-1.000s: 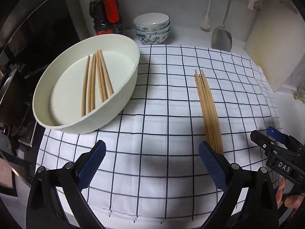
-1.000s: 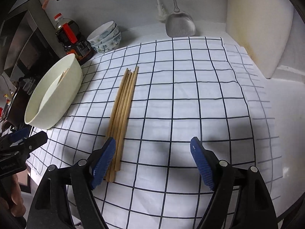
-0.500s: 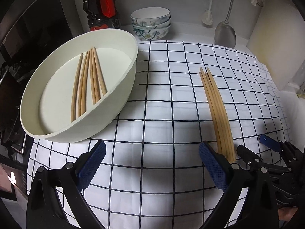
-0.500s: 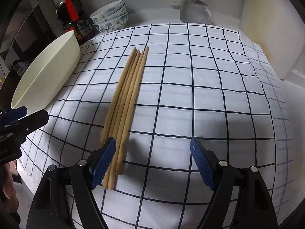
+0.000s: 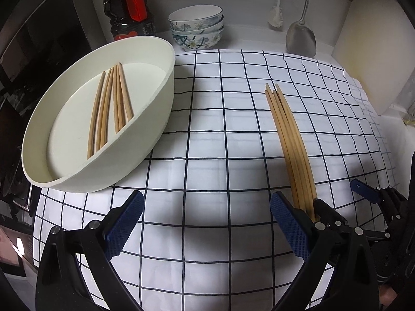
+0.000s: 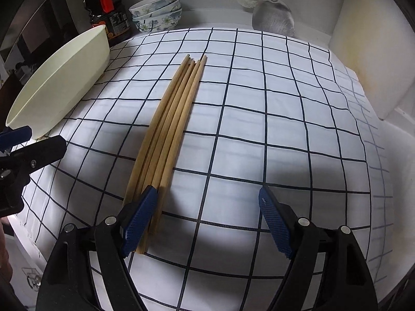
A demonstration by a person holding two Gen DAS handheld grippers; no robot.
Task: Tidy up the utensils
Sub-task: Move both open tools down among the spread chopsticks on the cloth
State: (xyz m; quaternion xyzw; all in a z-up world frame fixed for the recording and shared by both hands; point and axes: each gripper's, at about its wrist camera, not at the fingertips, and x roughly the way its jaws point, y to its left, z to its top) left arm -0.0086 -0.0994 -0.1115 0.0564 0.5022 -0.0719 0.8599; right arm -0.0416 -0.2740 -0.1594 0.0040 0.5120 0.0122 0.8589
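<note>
While both wide-open, empty claws advanced, the right claw (image 6: 207,219) now overlaps the chopsticks (image 6: 170,129).

Chopstick bundle (image 6: 166,140) near ends hidden behind right claw (image 6: 207,220) finger

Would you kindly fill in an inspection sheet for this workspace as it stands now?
Surface: checked cloth spread over a white counter.
Job's things: loose chopsticks bundled on the cloth; more chopsticks lying inside the white dish.
Clutter: stacked bowls, sauce bottle, spatula, brush.
Grippers: left gripper open, empty; right gripper open, its left finger by the loose chopsticks' near ends.
Cables: nothing seen.
Surroundings: white board leaning at right.
</note>
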